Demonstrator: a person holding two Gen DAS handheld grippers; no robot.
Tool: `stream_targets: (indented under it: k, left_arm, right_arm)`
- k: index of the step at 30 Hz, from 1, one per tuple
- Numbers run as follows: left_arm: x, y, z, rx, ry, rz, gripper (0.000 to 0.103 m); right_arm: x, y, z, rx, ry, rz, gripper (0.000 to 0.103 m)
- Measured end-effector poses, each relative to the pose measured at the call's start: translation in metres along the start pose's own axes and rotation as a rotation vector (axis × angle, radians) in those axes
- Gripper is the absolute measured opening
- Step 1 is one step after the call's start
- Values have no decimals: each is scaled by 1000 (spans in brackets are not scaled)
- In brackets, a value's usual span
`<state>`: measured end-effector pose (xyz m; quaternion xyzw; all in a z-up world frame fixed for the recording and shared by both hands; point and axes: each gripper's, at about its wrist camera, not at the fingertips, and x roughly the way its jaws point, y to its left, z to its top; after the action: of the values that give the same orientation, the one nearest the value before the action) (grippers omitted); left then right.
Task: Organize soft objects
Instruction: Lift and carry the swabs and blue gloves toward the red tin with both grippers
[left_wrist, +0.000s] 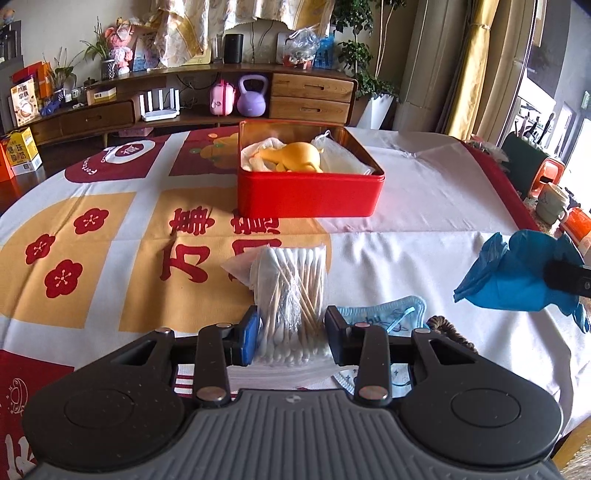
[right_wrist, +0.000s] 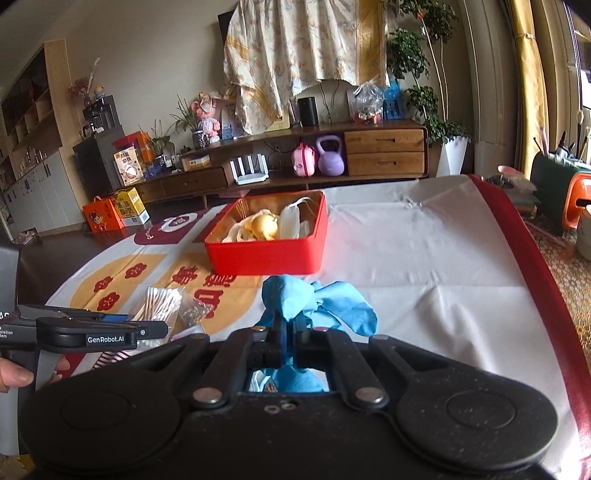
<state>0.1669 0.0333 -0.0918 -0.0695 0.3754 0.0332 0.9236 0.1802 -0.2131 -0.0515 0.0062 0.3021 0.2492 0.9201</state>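
Observation:
A red tin box (left_wrist: 308, 195) stands mid-table and holds a yellow soft toy (left_wrist: 295, 157) and white cloths; it also shows in the right wrist view (right_wrist: 264, 254). My left gripper (left_wrist: 291, 332) has its fingers on both sides of a clear bag of cotton swabs (left_wrist: 290, 291), which lies on the tablecloth. My right gripper (right_wrist: 290, 332) is shut on a crumpled blue glove (right_wrist: 317, 302), held above the table; the glove also shows in the left wrist view (left_wrist: 517, 273).
A light blue face mask (left_wrist: 388, 314) and a brown hair tie (left_wrist: 454, 332) lie right of the swab bag. The patterned tablecloth (left_wrist: 92, 240) covers the table. A wooden sideboard (left_wrist: 221, 99) stands behind. Mugs (left_wrist: 552, 201) sit at the right edge.

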Motion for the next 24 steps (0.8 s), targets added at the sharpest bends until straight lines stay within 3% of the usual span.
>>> stream_targets:
  k: [24]
  left_arm:
    - [-36, -8, 59, 28, -37, -37, 37]
  right_arm:
    - [-9, 24, 64, -142, -83, 41, 3]
